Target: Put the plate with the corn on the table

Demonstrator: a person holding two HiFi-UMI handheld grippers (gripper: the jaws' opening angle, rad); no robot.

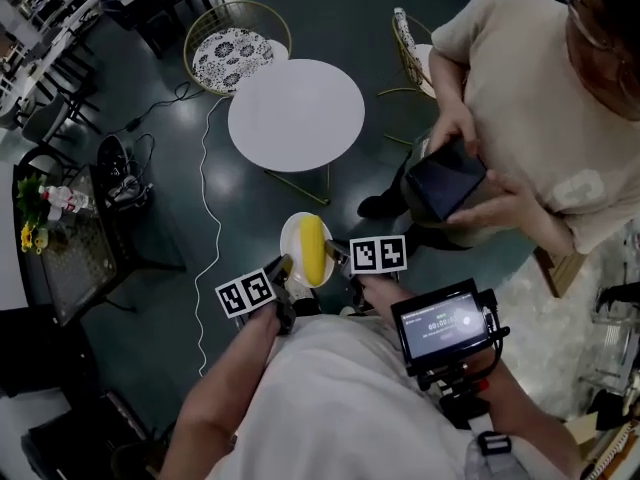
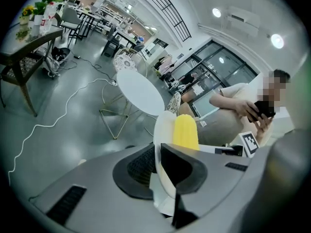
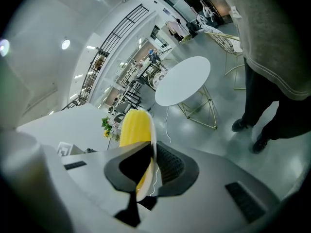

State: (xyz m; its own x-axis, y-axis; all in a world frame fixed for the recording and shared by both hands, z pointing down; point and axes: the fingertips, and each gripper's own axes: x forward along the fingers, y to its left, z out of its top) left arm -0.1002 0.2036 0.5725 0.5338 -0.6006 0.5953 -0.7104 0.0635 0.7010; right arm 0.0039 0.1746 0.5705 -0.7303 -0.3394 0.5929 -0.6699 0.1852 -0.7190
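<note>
A small white plate (image 1: 293,235) carries a yellow ear of corn (image 1: 313,247) and hangs in the air above the dark floor, short of the round white table (image 1: 296,114). My left gripper (image 1: 281,271) is shut on the plate's left rim and my right gripper (image 1: 340,256) is shut on its right rim. In the left gripper view the plate (image 2: 164,130) stands edge-on between the jaws with the corn (image 2: 186,131) behind it. The right gripper view shows the same plate rim (image 3: 152,144) pinched, with the corn (image 3: 132,127) on its left, and the table (image 3: 183,80) beyond.
A person (image 1: 520,88) stands at the right, holding a dark phone (image 1: 444,180). A gold wire chair (image 1: 233,47) with a patterned cushion sits behind the table. A white cable (image 1: 208,228) trails across the floor. A dark side table with flowers (image 1: 42,208) is at the left.
</note>
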